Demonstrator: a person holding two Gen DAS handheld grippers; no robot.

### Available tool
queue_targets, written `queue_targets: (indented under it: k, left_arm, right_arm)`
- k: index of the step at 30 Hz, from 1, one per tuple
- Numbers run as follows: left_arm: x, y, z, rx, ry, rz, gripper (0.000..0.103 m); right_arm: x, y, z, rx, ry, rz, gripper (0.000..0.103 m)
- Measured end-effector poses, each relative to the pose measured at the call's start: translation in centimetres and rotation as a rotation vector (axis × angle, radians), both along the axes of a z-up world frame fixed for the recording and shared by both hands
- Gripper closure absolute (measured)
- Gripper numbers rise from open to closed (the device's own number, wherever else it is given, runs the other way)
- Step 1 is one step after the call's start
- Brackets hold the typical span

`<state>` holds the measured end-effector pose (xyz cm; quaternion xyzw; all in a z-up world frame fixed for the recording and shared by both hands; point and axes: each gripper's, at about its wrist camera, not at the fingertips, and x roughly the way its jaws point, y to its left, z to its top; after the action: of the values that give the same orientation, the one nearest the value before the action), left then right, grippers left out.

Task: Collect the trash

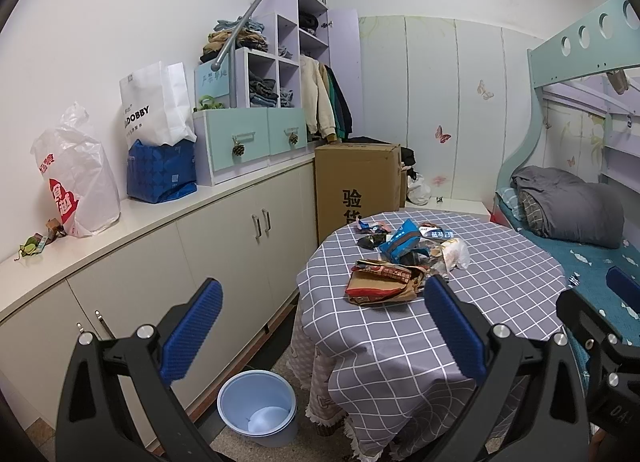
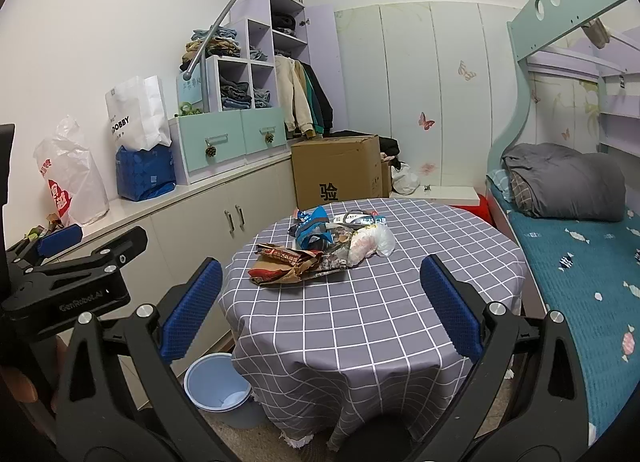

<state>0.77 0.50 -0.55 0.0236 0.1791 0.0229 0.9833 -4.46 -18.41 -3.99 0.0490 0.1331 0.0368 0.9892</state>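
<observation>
A heap of trash lies on the round table with a grey checked cloth: a brown and red snack bag, a blue wrapper and a crumpled white plastic bag. A light blue bin stands on the floor at the table's left. My left gripper is open, held short of the table, nothing between its fingers. My right gripper is open too, empty, over the table's near side. The left gripper's side shows in the right wrist view.
A long low white cabinet runs along the left wall, carrying plastic and paper bags and drawer units. A cardboard box stands behind the table. A bunk bed with a grey quilt is close on the right.
</observation>
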Motion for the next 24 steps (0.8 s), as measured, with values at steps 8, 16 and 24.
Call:
queue_targets:
  k: [8, 16, 24]
  left_arm:
    - [0.4, 0.2, -0.1, 0.001, 0.006, 0.003, 0.004]
    - [1.4, 0.6, -0.9, 0.003, 0.027, 0.020, 0.004]
    - [3.8, 0.6, -2.8, 0.000, 0.087, 0.026, 0.004]
  right_arm:
    - [0.3, -0.1, -0.2, 0.010, 0.003, 0.012, 0.006]
    - [1.1, -0.2, -0.7, 0.014, 0.003, 0.027, 0.006]
    - [4.1, -1.4, -2.8, 0.075, 0.082, 0.045, 0.006]
